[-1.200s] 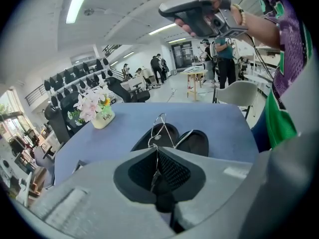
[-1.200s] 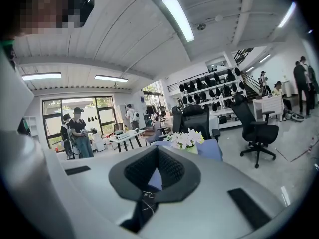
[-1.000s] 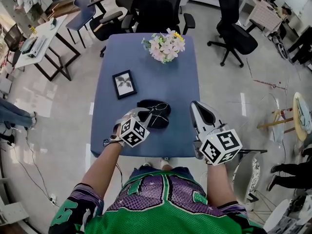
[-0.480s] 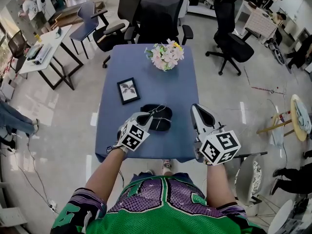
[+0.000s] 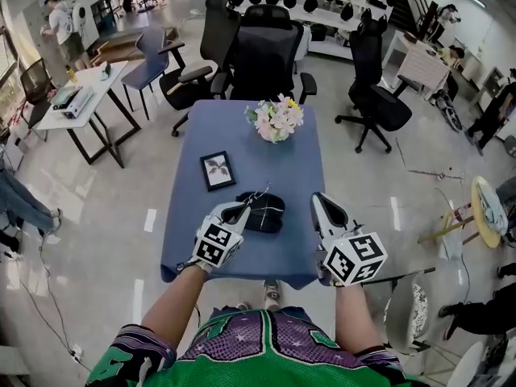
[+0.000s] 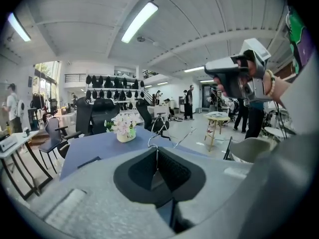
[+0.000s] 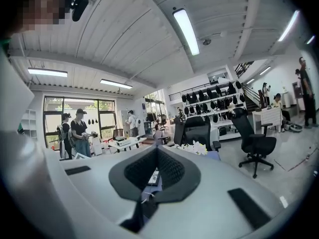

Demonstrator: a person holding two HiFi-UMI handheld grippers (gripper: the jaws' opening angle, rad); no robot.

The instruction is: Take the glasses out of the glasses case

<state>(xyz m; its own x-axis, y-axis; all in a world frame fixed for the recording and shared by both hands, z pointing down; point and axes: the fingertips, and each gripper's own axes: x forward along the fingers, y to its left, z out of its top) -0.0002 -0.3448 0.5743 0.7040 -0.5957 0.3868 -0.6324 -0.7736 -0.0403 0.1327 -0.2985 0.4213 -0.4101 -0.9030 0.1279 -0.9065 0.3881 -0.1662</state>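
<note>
The black glasses case (image 5: 266, 216) lies open on the blue table (image 5: 298, 172), near its front edge. My left gripper (image 5: 239, 209) is at the case's left end, shut on the thin wire-framed glasses (image 5: 260, 196). In the left gripper view the glasses (image 6: 157, 139) stick up from between the closed jaws of the left gripper (image 6: 157, 156), their arms spreading above the tips. My right gripper (image 5: 319, 201) hovers to the right of the case, apart from it. In its own view the right gripper (image 7: 156, 153) is shut with nothing in it.
A bunch of flowers in a vase (image 5: 276, 120) stands at the table's far end, and a framed picture (image 5: 218, 170) lies left of centre. Black office chairs (image 5: 262, 51) crowd the far side. Another desk (image 5: 76, 95) stands to the left.
The head view has pulled back and up, so the table looks smaller. Both grippers keep their places beside the case, the left one still shut on the glasses.
</note>
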